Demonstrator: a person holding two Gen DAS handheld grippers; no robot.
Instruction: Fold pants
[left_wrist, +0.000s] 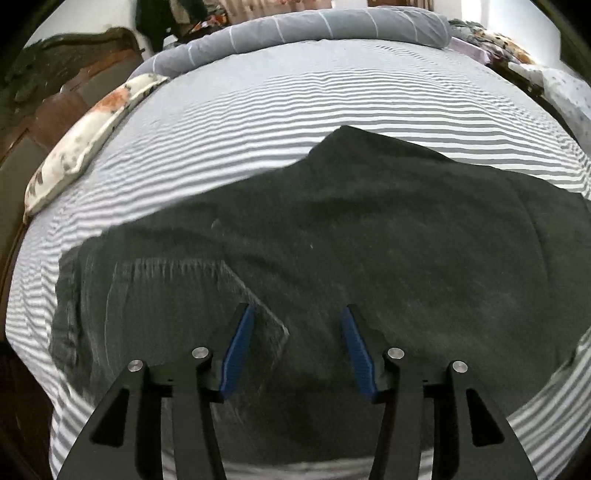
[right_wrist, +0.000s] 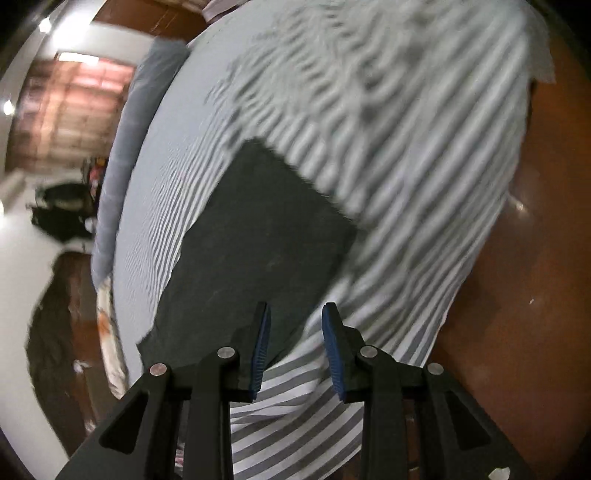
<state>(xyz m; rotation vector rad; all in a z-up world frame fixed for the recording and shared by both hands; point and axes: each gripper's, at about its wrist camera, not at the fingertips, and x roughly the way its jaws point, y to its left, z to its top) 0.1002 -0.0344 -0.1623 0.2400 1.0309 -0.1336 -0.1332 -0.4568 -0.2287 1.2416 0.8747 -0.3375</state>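
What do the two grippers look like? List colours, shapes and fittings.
The left gripper and right gripper look alike: black angular linkage arms with triangular cut-outs, round silver pivot pins, and two tapered fingers faced with ribbed blue pads. No cables, markings, hands or sleeves show.

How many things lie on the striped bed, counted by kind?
Dark pants: 1
Floral pillow: 1
Grey rolled blanket: 1
Total: 3
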